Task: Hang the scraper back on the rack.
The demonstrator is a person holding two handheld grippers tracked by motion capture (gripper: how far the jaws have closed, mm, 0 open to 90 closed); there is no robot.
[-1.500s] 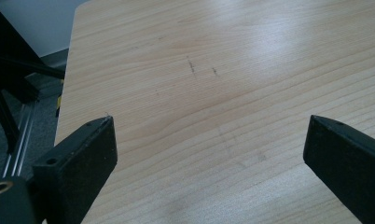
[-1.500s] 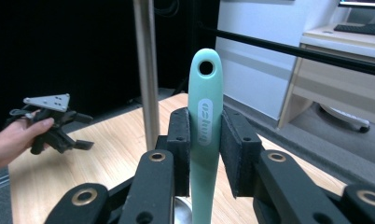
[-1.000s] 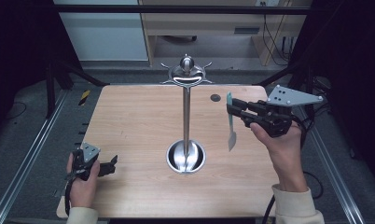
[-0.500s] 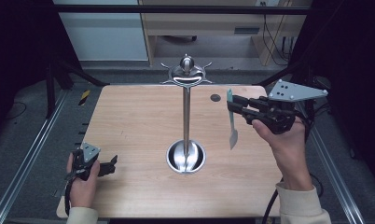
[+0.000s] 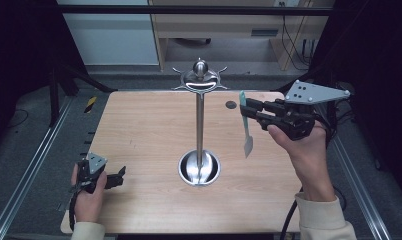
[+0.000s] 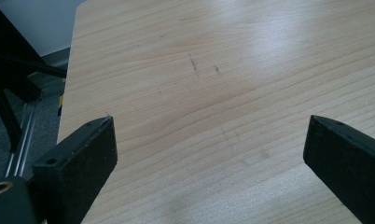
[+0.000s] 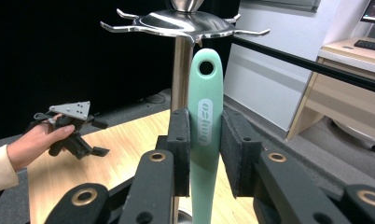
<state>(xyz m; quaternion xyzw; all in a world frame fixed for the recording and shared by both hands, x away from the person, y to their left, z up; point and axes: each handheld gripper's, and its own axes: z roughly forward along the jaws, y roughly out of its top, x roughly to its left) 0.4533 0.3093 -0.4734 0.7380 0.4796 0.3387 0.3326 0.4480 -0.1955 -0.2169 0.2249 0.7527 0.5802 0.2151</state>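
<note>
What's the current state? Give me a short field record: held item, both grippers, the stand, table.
held item: mint-green utensil, handle upright, hanging hole at the top, blade end down above the table
right gripper: shut on the utensil's handle, raised right of the stand's pole
left gripper: open, holding nothing, low at the table's near left corner
stand: metal hook stand, round base mid-table, hooks at the top bare
hole to hooks: hole sits just below the hook ring in the right gripper view, not yet hooked
table: wooden

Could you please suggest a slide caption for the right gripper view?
Right gripper clamps a green utensil handle upright before the steel hook stand.
</note>
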